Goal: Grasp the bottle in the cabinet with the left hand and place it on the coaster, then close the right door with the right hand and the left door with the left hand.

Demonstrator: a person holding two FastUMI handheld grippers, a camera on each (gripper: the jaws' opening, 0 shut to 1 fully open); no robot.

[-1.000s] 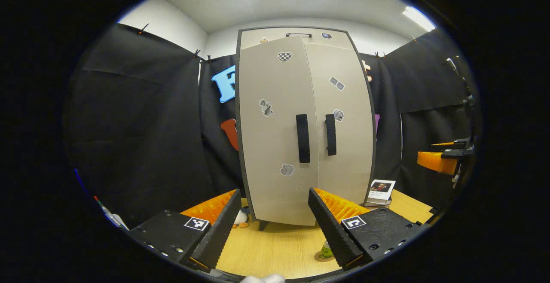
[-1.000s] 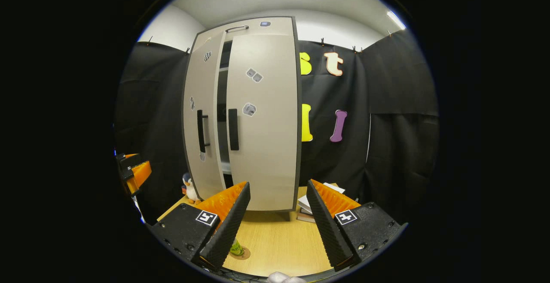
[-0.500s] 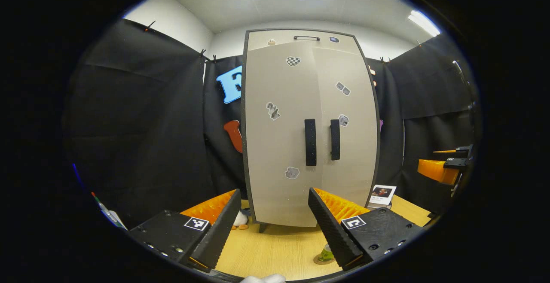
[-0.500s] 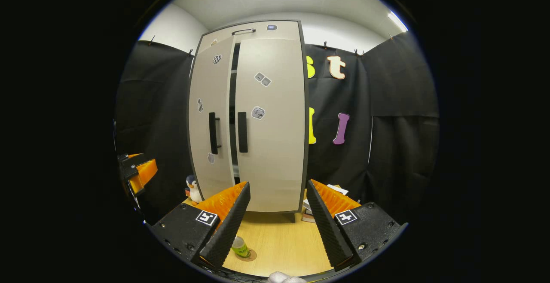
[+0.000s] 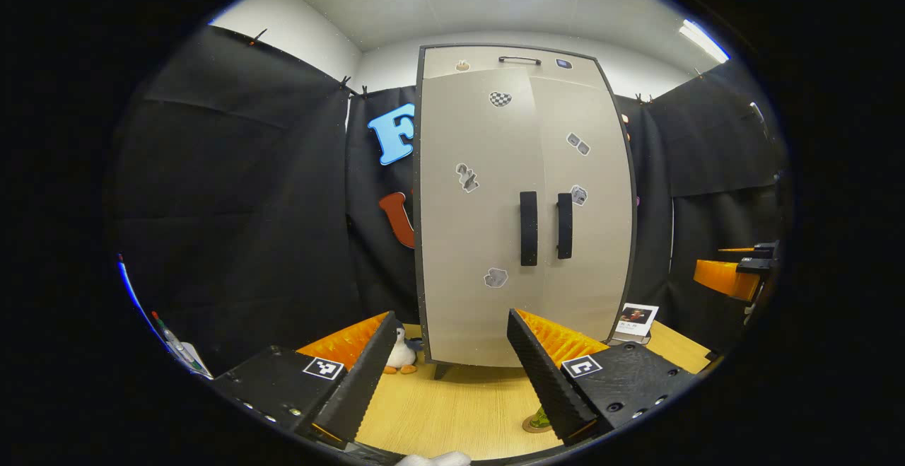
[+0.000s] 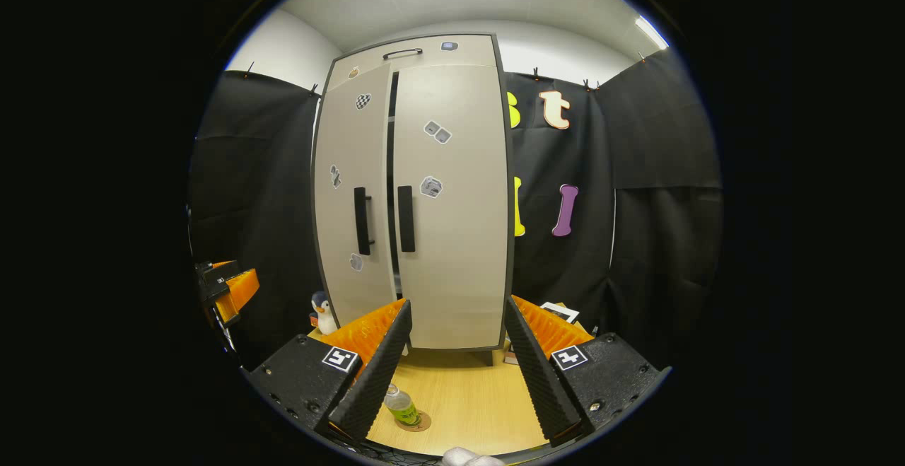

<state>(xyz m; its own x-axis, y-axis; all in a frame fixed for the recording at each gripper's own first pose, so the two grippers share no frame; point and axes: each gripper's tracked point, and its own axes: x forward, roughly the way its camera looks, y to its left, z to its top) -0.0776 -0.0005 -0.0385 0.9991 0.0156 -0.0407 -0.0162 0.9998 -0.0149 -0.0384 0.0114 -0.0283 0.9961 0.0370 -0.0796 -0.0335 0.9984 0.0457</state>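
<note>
- I see the bottle (image 6: 401, 405) upright on the coaster (image 6: 417, 423) on the counter (image 6: 459, 402).
- Left door (image 6: 353, 197) slightly ajar; right door (image 6: 452, 204) flush.
- Left gripper (image 5: 449, 374) and right gripper (image 6: 456, 370): jaws spread wide, holding nothing.

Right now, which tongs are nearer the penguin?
Left, probably. The penguin sits just beyond the left tongs, by their left finger; from the right tongs it stands farther off, to the left.

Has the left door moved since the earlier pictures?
Yes. The left door swung toward the right door; the dark gap between them is much narrower.
</note>
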